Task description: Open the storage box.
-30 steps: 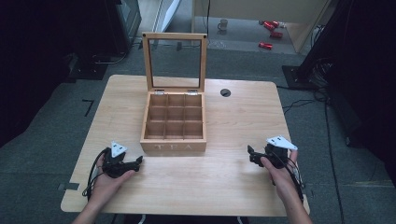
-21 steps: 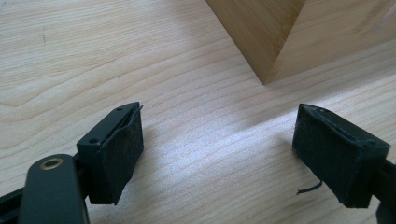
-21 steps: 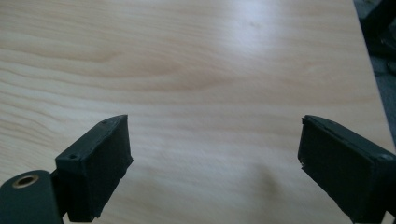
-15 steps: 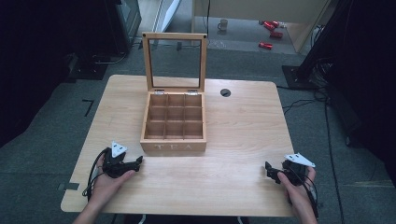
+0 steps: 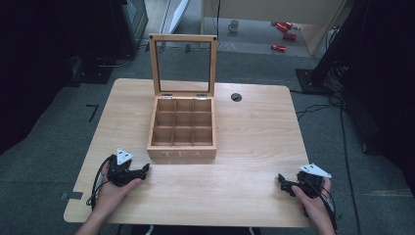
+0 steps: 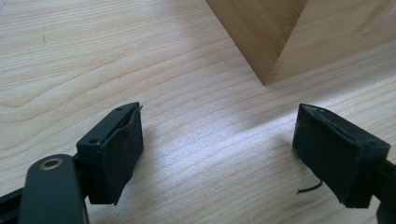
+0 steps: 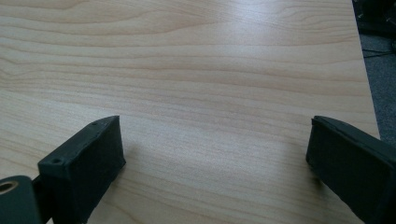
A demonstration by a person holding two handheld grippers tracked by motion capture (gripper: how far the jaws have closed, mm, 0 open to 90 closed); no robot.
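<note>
Your pale wooden desk point(image 5: 244, 196) is brightly lit from above while the surroundings stay dim; close-ups show soft glare and slightly blurred jaws.

One wooden tea box point(image 5: 182, 147) stands on the tabletop point(image 5: 254, 137), its glass lid point(image 5: 183, 66) raised, with nine compartments inside. Two grippers rest near the front edge: the left gripper point(image 5: 146, 169) and the right gripper point(image 5: 280, 179). Three red objects point(image 5: 284, 35) lie on the floor beyond.

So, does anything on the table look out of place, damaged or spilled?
Nothing stands out. The tea box sits square on the table with its lid upright and its compartments empty. Both tools, left and right, rest open on bare wood.
</note>
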